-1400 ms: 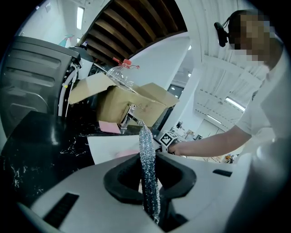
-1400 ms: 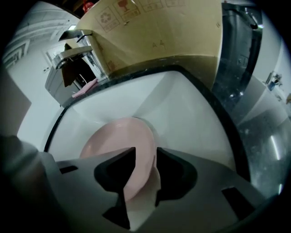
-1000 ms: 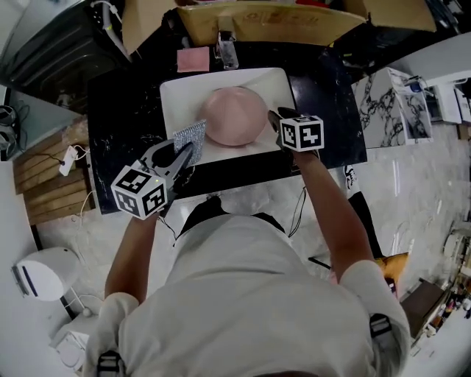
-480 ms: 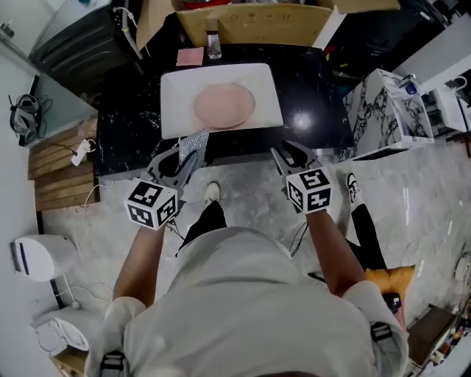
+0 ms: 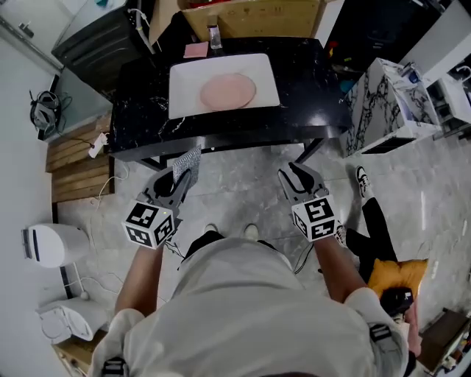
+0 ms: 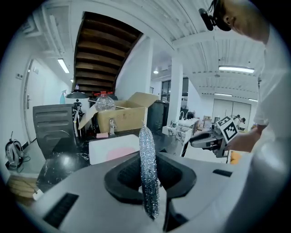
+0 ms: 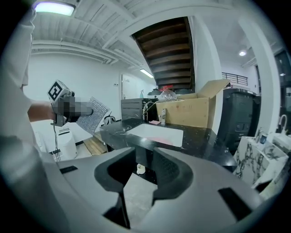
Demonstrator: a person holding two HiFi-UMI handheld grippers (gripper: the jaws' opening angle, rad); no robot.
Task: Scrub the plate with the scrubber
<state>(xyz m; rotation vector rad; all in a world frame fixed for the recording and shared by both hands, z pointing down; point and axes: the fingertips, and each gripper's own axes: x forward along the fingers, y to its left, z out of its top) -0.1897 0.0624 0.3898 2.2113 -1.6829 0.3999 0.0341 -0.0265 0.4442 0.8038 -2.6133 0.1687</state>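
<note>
- Plate (image 5: 228,90): pink, lies on the white tray (image 5: 184,99) on the black table (image 5: 309,88). Both grippers are well apart from it.
- Scrubber (image 5: 188,159): silver mesh, pinched edge-on between the jaws of the left gripper (image 5: 179,179). It sticks out past the tips.
- Left gripper is held over the floor (image 5: 243,188), on the person's side of the table edge.
- Right gripper (image 5: 293,174): jaws spread with only air between them, also short of the table.
- Cardboard box (image 5: 250,18) stands beyond the tray.
</note>
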